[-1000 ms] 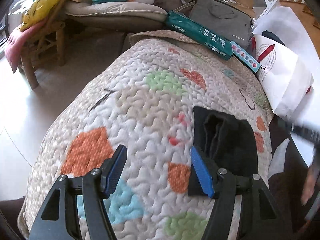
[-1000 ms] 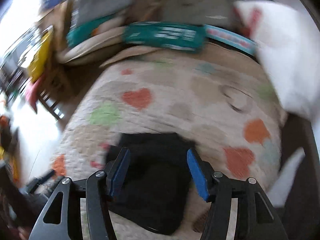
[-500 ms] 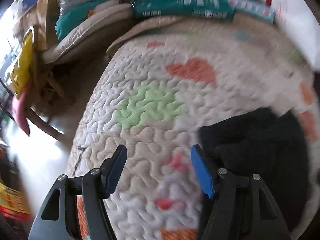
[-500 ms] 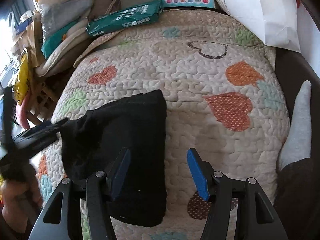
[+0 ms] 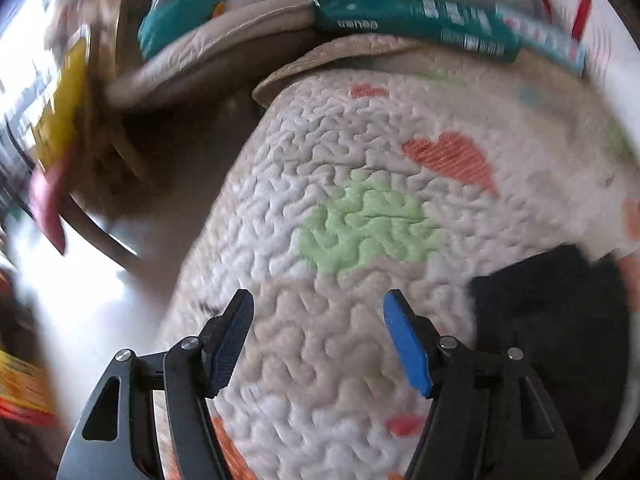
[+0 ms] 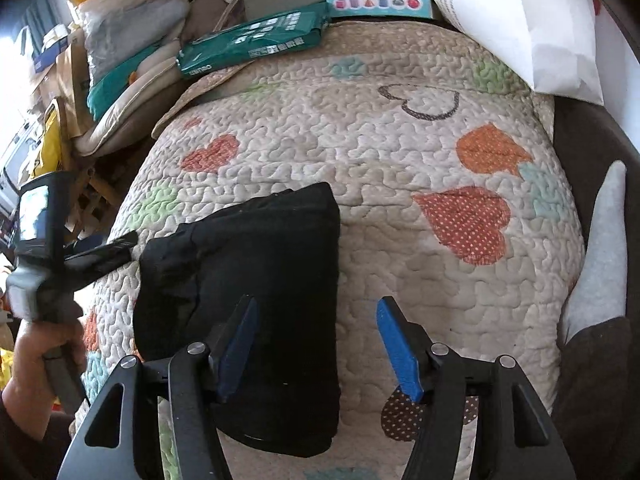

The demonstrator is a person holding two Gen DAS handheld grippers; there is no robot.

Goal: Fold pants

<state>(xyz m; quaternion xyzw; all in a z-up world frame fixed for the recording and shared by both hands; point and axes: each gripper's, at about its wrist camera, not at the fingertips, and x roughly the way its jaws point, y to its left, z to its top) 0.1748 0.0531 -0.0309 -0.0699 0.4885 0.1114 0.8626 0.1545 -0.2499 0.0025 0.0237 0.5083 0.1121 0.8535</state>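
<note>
Lying folded on the heart-patterned quilt (image 6: 400, 184), black pants (image 6: 256, 280), under and just left of the right gripper (image 6: 316, 344); jaws apart, empty, having just widened slightly. Off to the pants' left, left gripper (image 5: 318, 336), likewise parted, gripping nothing. Blurred: left view, clutter beyond the quilt.

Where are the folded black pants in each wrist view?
Left wrist: black pants at the lower right edge, right of the gripper's blue pad, blurred.
Right wrist: pants lower centre-left on the quilt, partly under the near finger.
Shared landmark: the green heart patch, left of the pants in both.
</note>
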